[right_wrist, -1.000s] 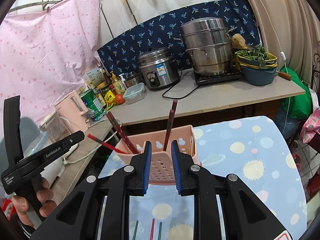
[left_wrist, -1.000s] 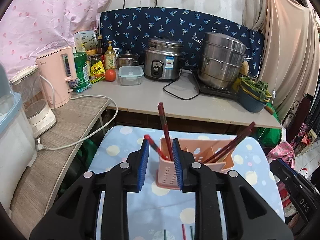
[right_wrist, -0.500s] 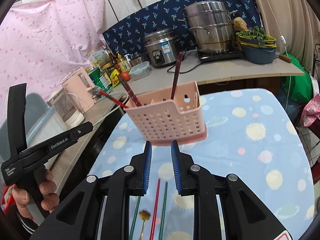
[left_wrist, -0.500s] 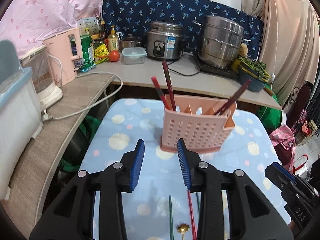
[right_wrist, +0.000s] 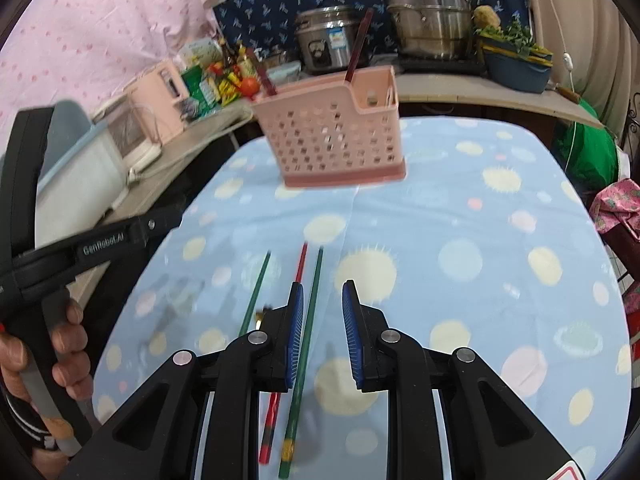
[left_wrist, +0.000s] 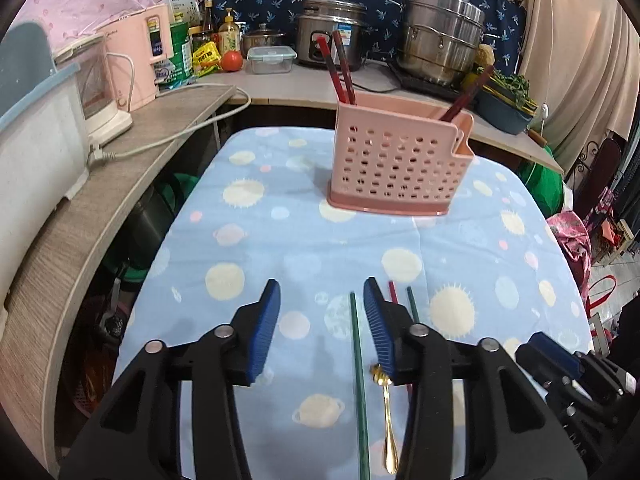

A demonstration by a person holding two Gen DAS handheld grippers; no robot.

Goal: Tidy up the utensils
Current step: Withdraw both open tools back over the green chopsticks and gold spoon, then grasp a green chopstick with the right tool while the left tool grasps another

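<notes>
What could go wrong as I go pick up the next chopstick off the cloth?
The chopsticks lie close together: the green chopstick sits right beside the red chopstick, so the right gripper might pinch both. The gold spoon lies next to the other green chopstick by the left gripper and could get dragged. Both grippers hover close and might collide.

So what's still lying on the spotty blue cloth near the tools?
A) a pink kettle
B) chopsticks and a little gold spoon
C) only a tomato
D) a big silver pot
B: two green chopsticks, a red chopstick and a gold spoon lie flat on the cloth, in front of the pink basket.
</notes>
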